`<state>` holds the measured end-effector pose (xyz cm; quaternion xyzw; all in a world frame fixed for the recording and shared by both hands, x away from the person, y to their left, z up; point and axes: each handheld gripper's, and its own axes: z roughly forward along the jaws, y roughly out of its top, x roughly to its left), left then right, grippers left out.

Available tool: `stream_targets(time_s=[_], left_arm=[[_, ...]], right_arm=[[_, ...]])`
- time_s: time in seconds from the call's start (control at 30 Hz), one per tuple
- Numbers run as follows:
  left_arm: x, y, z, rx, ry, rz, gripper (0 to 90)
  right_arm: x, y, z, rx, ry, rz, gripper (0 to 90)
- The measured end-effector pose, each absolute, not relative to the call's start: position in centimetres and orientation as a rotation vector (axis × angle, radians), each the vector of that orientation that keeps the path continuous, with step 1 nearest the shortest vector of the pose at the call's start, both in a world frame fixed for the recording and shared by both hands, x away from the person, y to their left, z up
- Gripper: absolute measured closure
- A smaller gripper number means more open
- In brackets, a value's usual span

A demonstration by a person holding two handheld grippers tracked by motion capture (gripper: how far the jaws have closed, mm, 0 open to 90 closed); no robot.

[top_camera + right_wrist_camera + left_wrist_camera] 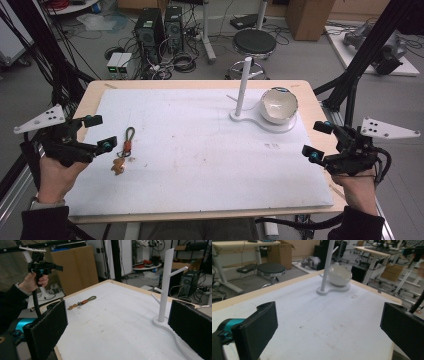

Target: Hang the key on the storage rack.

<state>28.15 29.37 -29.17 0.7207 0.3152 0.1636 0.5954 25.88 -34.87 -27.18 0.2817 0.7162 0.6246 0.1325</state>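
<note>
The left gripper (99, 133) was held released, its jaws spread wide with nothing between them, at the nine o'clock edge of the worktop (200, 150). Just beside it, toward three o'clock, a keychain (124, 151) lay flat on the white mat, its olive loop pointing to twelve o'clock and its brown charm to six. The right gripper (318, 140) was likewise kept released and empty at the three o'clock edge, well apart from the keychain. Near one o'clock on the worktop a white branched stand (243, 86) stood upright on its base, with a white bowl (278, 105) seated beside the post on the same base. The step in hand was judged to be the approach before any grasp, the keychain being untouched. The next move was judged to call for the left gripper to be lowered over the loop or the orange middle section, the jaws set astride it and closed, so that it could be lifted toward the stand's pegs.
</note>
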Motion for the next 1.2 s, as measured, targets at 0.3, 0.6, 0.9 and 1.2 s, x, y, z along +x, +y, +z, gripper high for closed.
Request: stream_targets(time_s=[0.3,0.6,0.9,1.2], left_arm=[[31.0,29.6,-30.9,1.710,0.797,0.380,1.7],[34.4,30.9,-32.0,1.742,0.785,0.379,1.7],[38.0,32.3,-33.7,1.746,0.902,0.339,1.7],[39.7,32.4,-35.4,1.758,0.957,0.358,1.7]], right_arm=[[26.2,-34.3,-27.5,0.820,2.105,1.805,1.6],[26.1,-34.5,-27.3,0.817,2.112,1.808,1.6],[25.9,-34.5,-27.6,0.825,2.121,1.790,1.6],[25.2,-34.6,-27.5,0.831,2.119,1.787,1.6]])
